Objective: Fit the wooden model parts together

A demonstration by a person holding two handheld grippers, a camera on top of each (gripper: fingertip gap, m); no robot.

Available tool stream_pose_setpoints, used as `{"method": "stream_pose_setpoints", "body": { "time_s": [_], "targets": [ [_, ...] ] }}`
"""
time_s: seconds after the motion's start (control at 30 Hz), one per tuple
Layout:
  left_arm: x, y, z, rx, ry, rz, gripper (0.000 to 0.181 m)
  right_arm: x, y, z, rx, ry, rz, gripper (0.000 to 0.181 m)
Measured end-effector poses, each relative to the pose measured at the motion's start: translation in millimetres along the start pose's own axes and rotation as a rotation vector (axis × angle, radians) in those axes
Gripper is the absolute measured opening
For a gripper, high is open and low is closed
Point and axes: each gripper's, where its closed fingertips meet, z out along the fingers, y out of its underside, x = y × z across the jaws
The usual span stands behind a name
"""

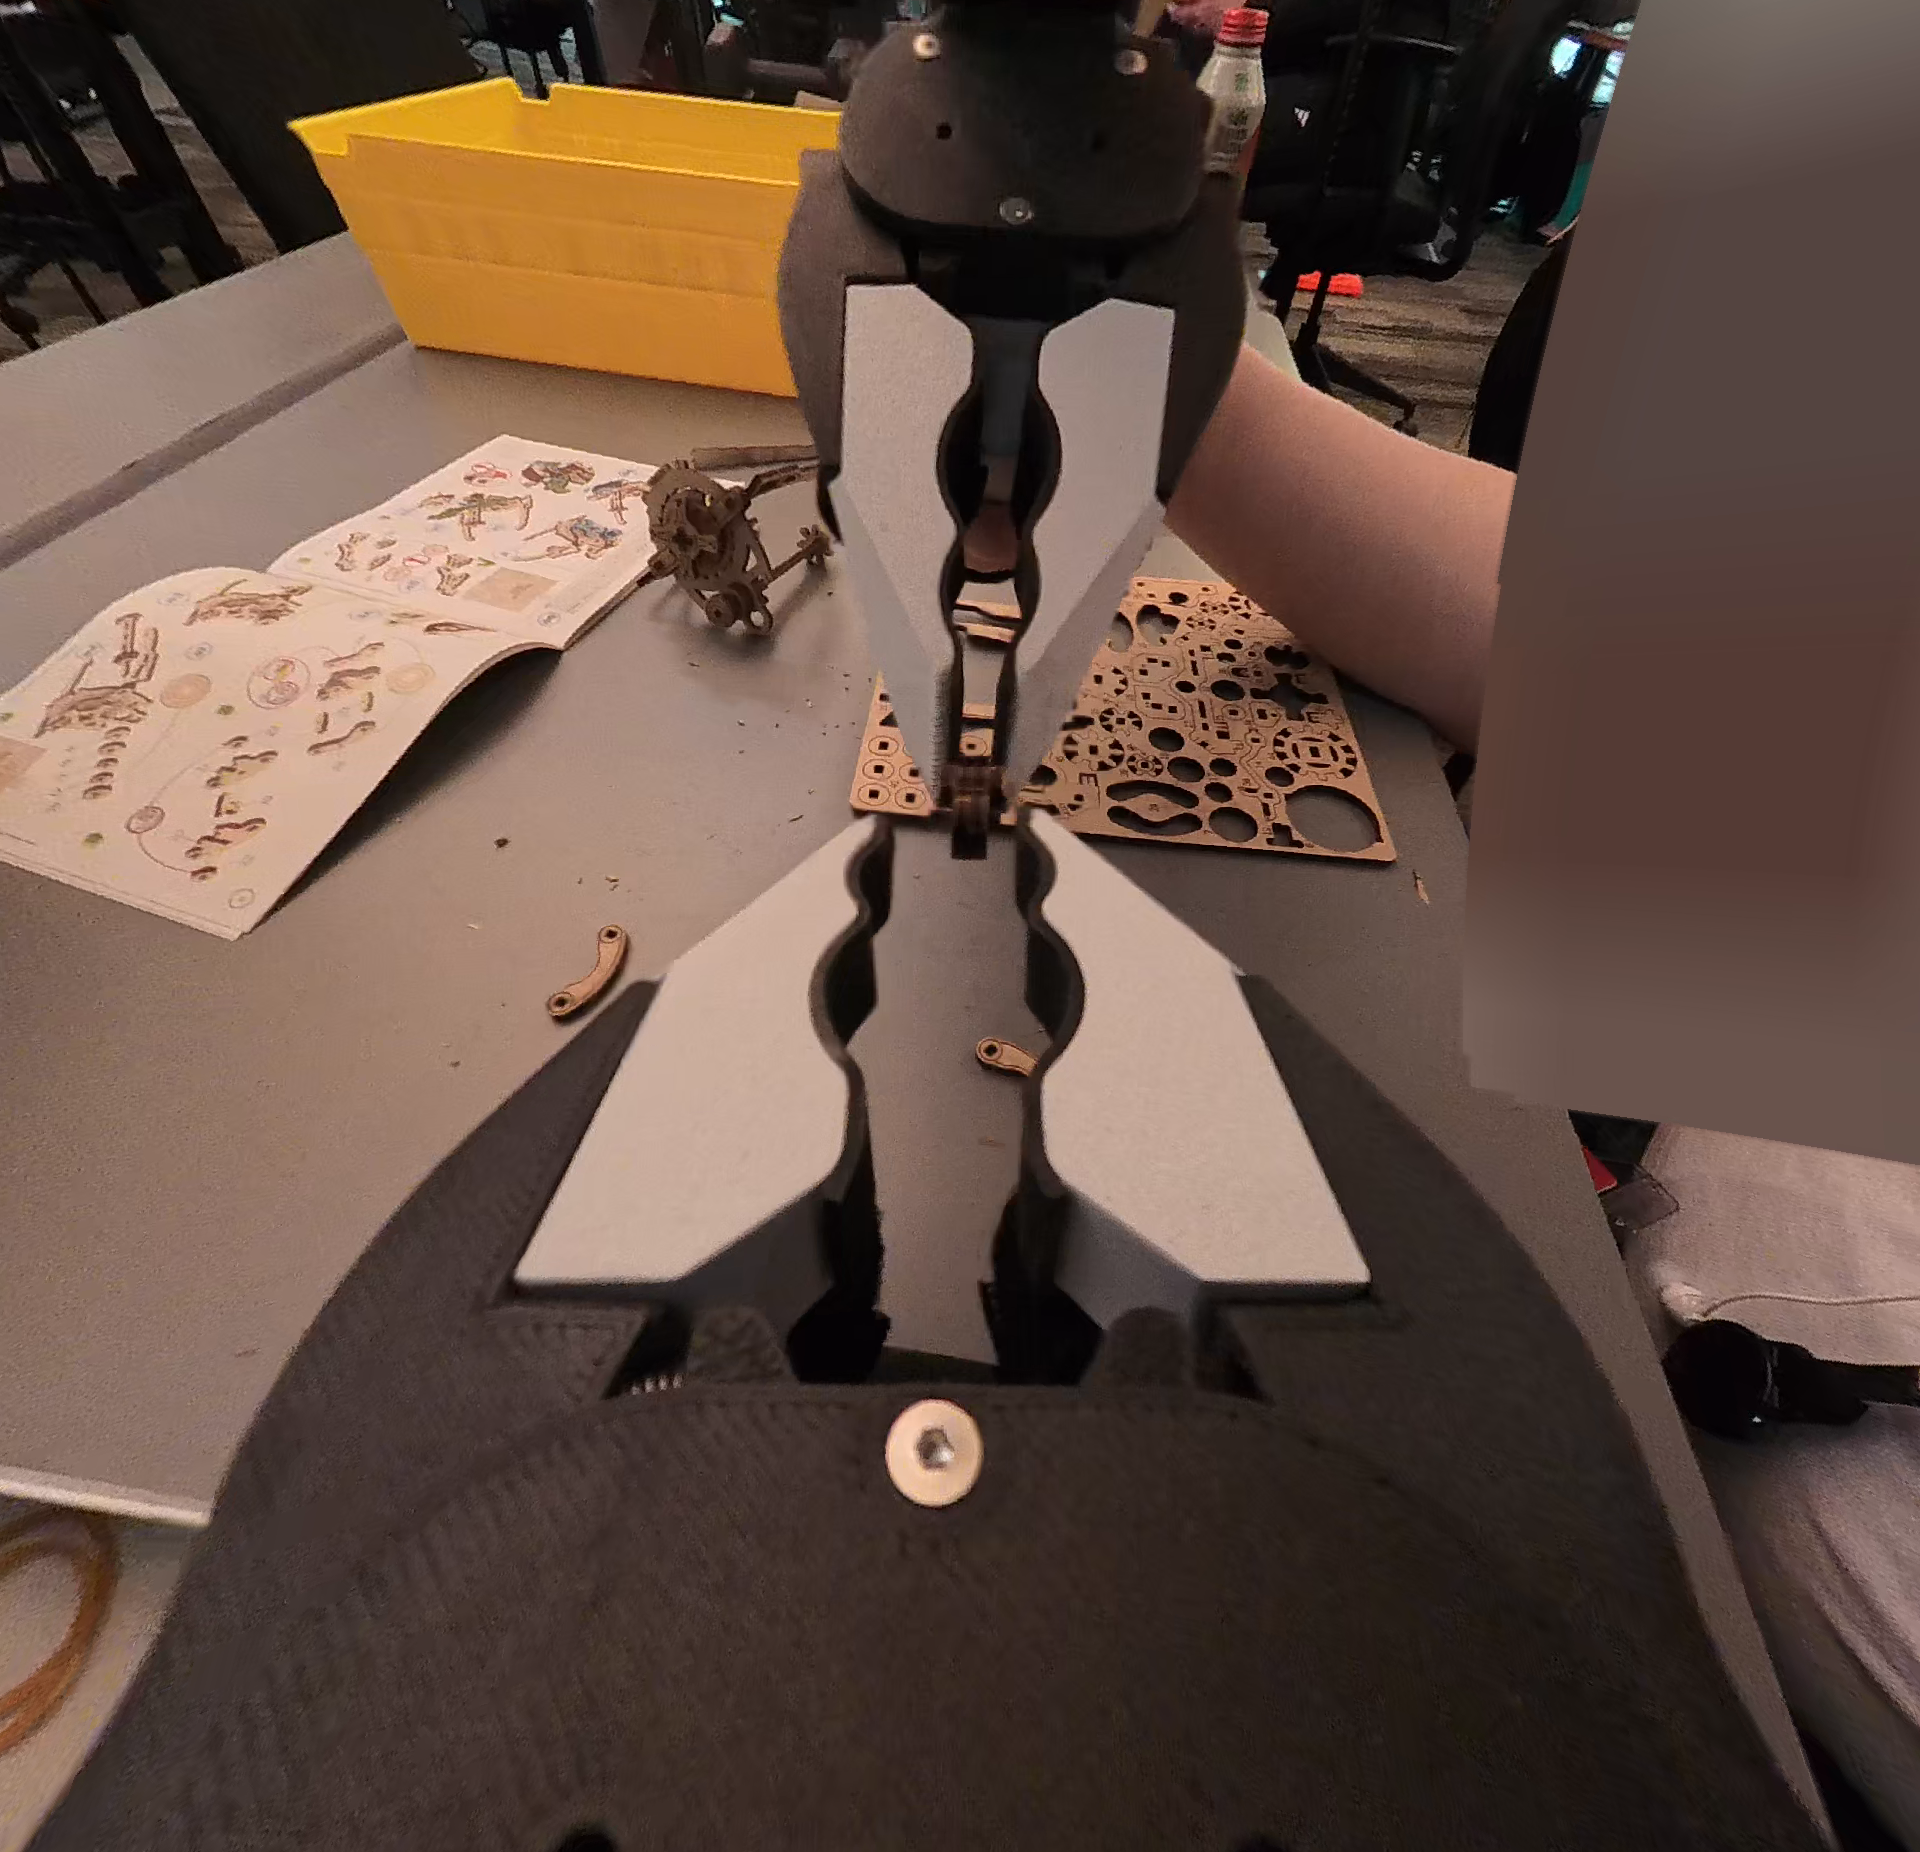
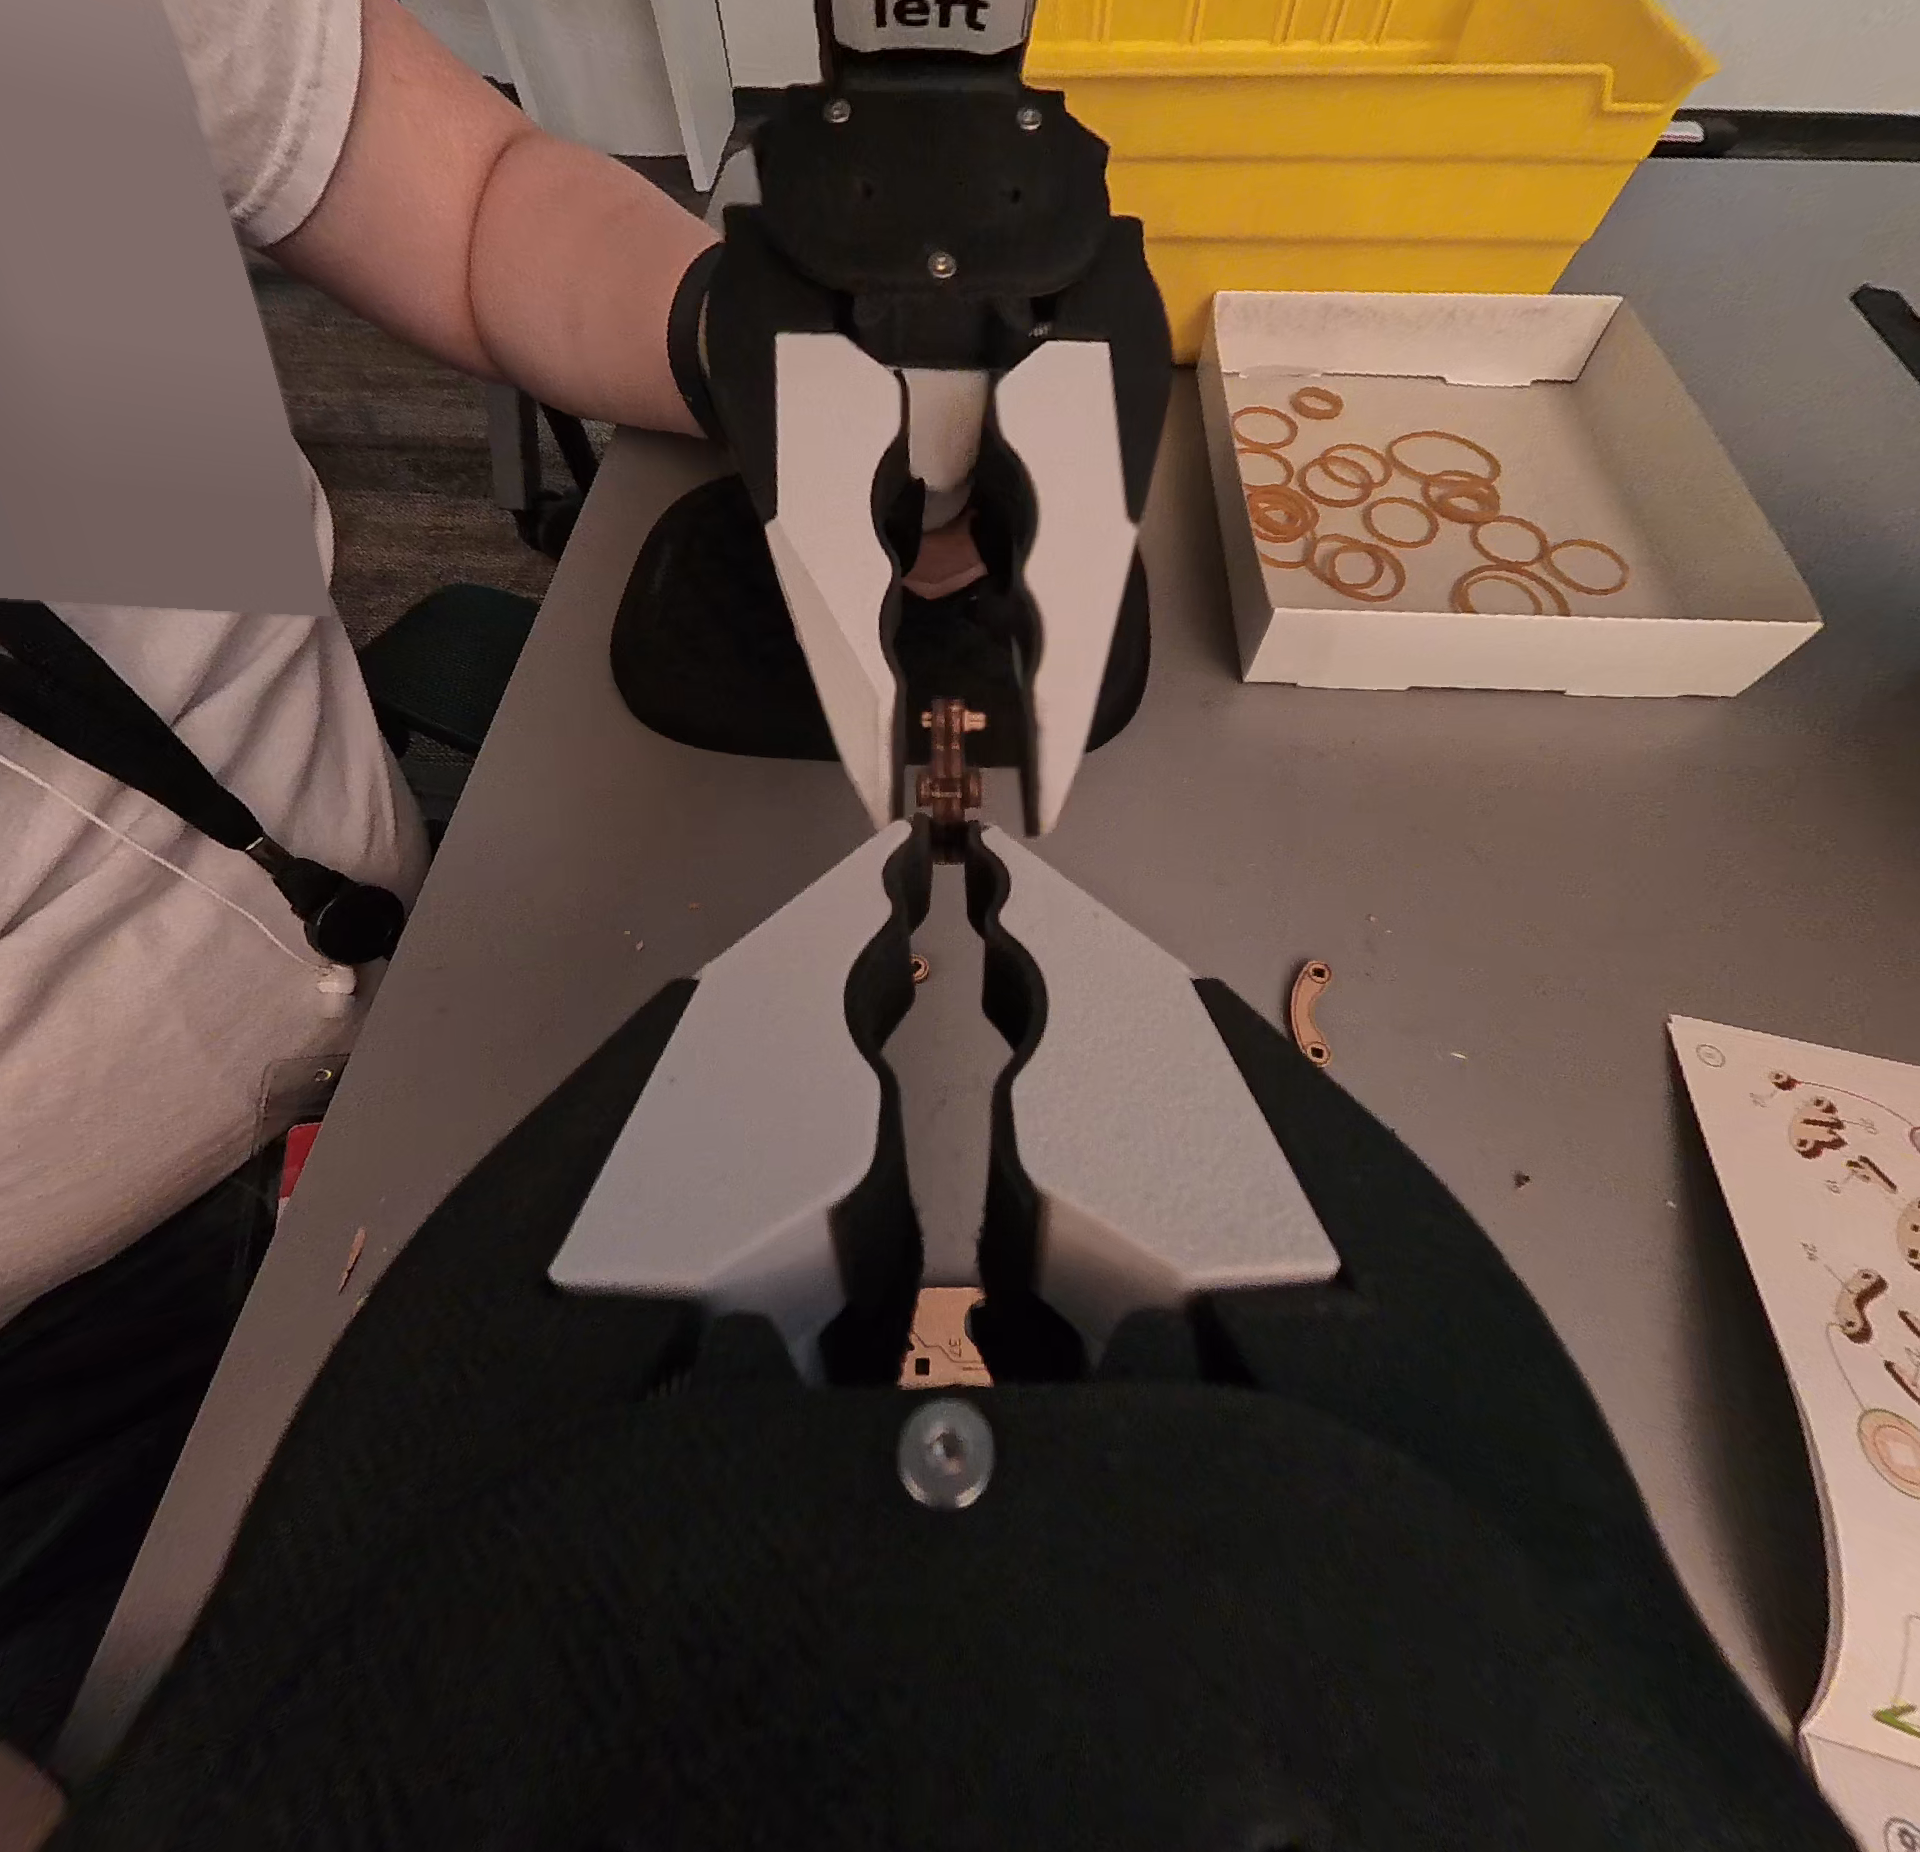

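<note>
Above the desk [image 1: 644,763] near its edge, we pinch one small wooden part [image 1: 971,794] between our left tool [image 1: 961,836] and right tool [image 2: 940,846], both clenched on it.

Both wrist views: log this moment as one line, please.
phase: joining | left gripper: shut on small wooden part | right gripper: shut on same part | tips: meeting above table

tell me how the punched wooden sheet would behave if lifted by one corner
The wooden sheet looks thin and riddled with cut-outs, so it is probably light and somewhat bendy. The narrow webs between holes could snap, so lifting by one corner seems risky.
</note>
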Motion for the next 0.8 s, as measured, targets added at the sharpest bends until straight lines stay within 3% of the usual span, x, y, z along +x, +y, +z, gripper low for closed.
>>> {"method": "stream_pose_setpoints", "body": {
  "time_s": [0.13, 0.67, 0.8],
  "targets": [
    [-1.9, -4.0, -2.8, 0.022, 0.002, -0.012, 0.026, 0.8, 0.8, -0.4, -0.003, 0.005, 0.0, 0.004],
    [3.8, -2.6, -0.8, 0.009, 0.013, 0.024, 0.018, 2.8, 4.1, 0.5, -0.016, 0.01, 0.011, 0.004],
    [1.1, 2.2, 0.5, -0.02, 0.013, -0.006, 0.026, 2.7, 3.3, 0.5, -0.012, 0.009, 0.012, 0.004]
  ]
}}
